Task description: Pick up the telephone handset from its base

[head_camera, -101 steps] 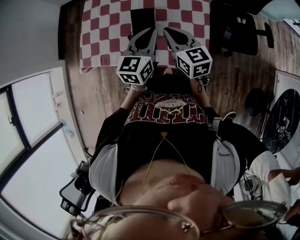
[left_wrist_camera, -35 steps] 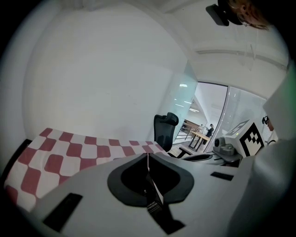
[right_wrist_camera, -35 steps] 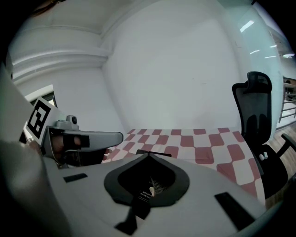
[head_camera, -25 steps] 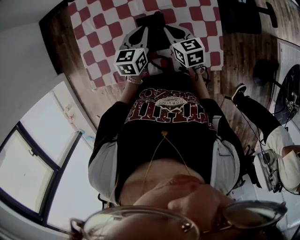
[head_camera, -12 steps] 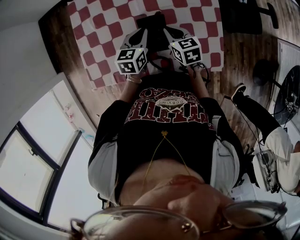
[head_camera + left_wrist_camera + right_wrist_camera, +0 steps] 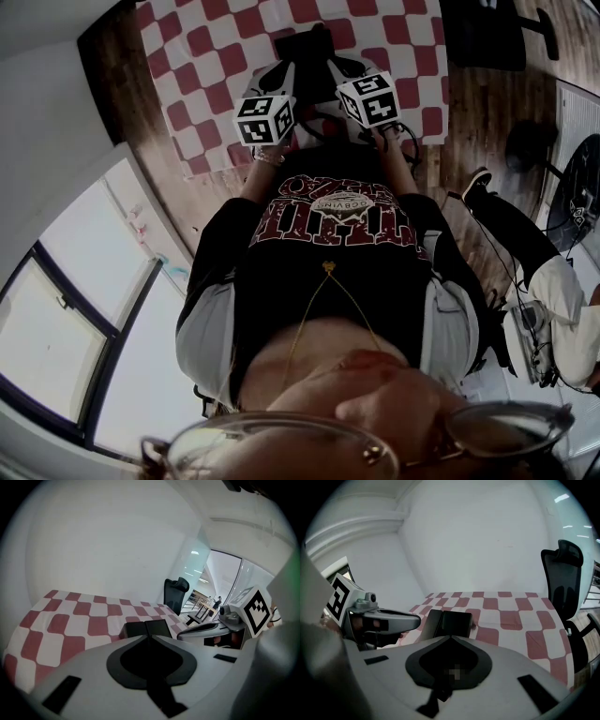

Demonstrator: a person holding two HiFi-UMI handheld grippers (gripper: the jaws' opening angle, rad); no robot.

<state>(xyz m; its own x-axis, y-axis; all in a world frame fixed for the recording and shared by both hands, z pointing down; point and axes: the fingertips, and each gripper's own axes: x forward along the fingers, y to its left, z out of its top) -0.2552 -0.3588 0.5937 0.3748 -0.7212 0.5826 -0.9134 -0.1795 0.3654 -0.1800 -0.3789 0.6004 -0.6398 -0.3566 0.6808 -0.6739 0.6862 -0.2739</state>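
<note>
Left gripper (image 6: 149, 635), right gripper (image 6: 450, 639), side by side, closed, tilted downward

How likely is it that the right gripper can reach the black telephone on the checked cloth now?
Probably yes. The telephone lies straight ahead of the right gripper with nothing between, but its fingers are shut and must open first.

Nothing readable with certainty. Large red block lettering across the black T-shirt (image 6: 333, 220), seen upside down and warped, not legible; small emblem wording at its middle too tiny to make out. Black-and-white square code patterns on the marker cubes (image 6: 264, 120), without letters or numbers.
</note>
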